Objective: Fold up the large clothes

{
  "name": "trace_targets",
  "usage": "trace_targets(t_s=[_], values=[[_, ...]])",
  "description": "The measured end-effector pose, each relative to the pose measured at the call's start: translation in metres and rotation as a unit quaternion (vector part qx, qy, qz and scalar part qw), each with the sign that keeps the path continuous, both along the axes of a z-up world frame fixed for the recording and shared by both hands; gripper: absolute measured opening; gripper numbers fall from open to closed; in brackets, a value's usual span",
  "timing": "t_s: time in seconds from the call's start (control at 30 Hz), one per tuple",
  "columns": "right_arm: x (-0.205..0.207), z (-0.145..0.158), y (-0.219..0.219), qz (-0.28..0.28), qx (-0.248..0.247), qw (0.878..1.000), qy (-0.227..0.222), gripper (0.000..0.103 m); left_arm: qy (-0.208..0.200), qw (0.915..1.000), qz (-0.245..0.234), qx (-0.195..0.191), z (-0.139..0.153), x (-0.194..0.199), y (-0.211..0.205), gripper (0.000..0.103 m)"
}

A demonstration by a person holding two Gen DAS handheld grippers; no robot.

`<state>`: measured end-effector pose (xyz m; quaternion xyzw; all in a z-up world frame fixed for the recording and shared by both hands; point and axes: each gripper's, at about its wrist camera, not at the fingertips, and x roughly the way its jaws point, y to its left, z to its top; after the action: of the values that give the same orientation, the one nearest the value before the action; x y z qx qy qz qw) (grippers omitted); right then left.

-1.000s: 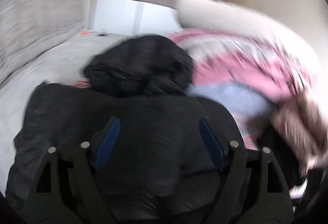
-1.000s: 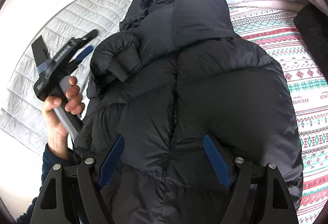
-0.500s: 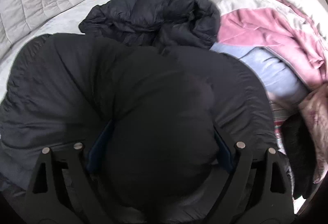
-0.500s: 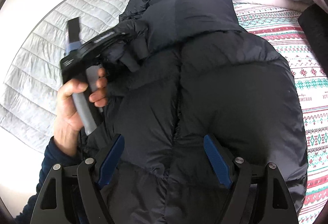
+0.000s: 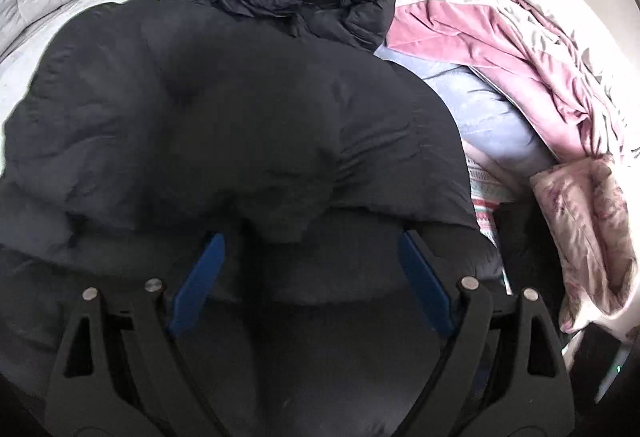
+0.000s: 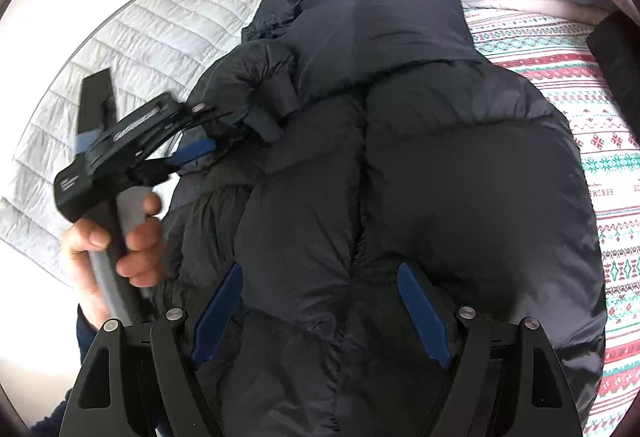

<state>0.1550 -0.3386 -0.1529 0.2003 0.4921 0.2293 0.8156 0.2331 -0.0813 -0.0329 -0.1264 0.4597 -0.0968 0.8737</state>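
black puffer jacket (image 6: 400,177) on bed, left edge quilted mattress (image 6: 140,49)

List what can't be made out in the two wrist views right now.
- Left wrist view: the black puffer jacket fills the frame; its hem runs off the bottom edge, and what lies under it is hidden.
- Right wrist view: the left gripper is motion-blurred; whether its fingertips touch the sleeve cannot be told.
- Right wrist view: the right gripper hides the jacket just behind its fingers.
- Right wrist view: print on the patterned bedspread is too small to read.
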Motion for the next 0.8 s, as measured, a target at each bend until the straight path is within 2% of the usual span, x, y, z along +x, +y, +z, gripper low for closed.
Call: trace_targets(t_s=[0.07,0.1,0.13,0.17,0.2,0.23,0.27,0.3,0.33,0.4,0.43,0.47,0.5,0.53,0.57,0.6,0.63,0.67,0.7,0.8], values=[[0.0,0.0,0.001,0.0,-0.001,1.0,0.0,0.081,-0.005,0.9978,0.036,0.056,-0.016,0.024,-0.01,0.088],[0.001,-0.001,0.0,-0.003,-0.001,1.0,0.0,0.081,0.001,0.9959,0.056,0.071,-0.021,0.033,-0.01,0.088],[0.002,-0.001,-0.003,-0.005,0.001,1.0,0.001,0.081,0.012,0.9931,0.087,0.078,-0.028,0.046,-0.008,0.088],[0.002,0.0,-0.004,-0.007,0.003,1.0,0.001,0.081,0.016,0.9915,0.116,0.057,-0.033,0.057,-0.001,0.08],[0.001,0.0,-0.007,-0.011,0.005,1.0,0.0,0.081,0.012,0.9908,0.131,0.034,-0.034,0.06,0.003,0.06],[0.002,0.0,-0.011,-0.016,0.006,1.0,-0.001,0.081,0.009,0.9883,0.151,-0.023,-0.033,0.064,0.01,0.051],[0.002,0.0,-0.014,-0.02,0.009,1.0,-0.001,0.081,0.011,0.9858,0.156,-0.062,-0.031,0.066,0.014,0.042],[0.002,0.0,-0.018,-0.023,0.013,1.0,0.001,0.081,0.008,0.9844,0.155,-0.083,-0.029,0.067,0.014,0.038],[0.001,0.001,-0.02,-0.024,0.015,1.0,0.001,0.081,-0.006,0.9811,0.149,-0.123,-0.023,0.067,0.014,0.037],[0.001,0.003,-0.023,-0.028,0.02,0.999,-0.002,0.081,-0.032,0.9712,0.144,-0.187,-0.017,0.063,0.015,0.037],[0.0,0.006,-0.025,-0.031,0.021,0.999,-0.006,0.081,-0.047,0.956,0.136,-0.256,-0.013,0.059,0.017,0.037],[0.0,0.007,-0.027,-0.034,0.023,0.999,-0.009,0.081,-0.054,0.9457,0.13,-0.293,-0.011,0.057,0.017,0.037],[0.0,0.008,-0.028,-0.036,0.024,0.999,-0.012,0.081,-0.061,0.9338,0.128,-0.328,-0.009,0.053,0.014,0.038],[-0.001,0.009,-0.03,-0.038,0.025,0.999,-0.015,0.081,-0.066,0.9304,0.131,-0.336,-0.009,0.049,0.009,0.041],[0.0,0.01,-0.031,-0.04,0.024,0.999,-0.015,0.081,-0.067,0.9322,0.129,-0.332,-0.009,0.047,0.002,0.057],[0.0,0.009,-0.033,-0.043,0.024,0.999,-0.014,0.081,-0.061,0.9382,0.118,-0.32,-0.011,0.046,-0.009,0.077],[0.0,0.008,-0.035,-0.046,0.024,0.999,-0.012,0.081,-0.043,0.9509,0.099,-0.29,-0.016,0.047,-0.023,0.082],[0.0,0.007,-0.037,-0.047,0.024,0.999,-0.01,0.081,-0.034,0.9579,0.095,-0.269,-0.019,0.047,-0.03,0.083],[0.001,0.006,-0.039,-0.05,0.025,0.998,-0.007,0.081,-0.015,0.9699,0.087,-0.227,-0.026,0.047,-0.04,0.083],[0.001,0.008,-0.043,-0.053,0.025,0.998,-0.006,0.081,0.015,0.9793,0.068,-0.19,-0.034,0.039,-0.047,0.083]])
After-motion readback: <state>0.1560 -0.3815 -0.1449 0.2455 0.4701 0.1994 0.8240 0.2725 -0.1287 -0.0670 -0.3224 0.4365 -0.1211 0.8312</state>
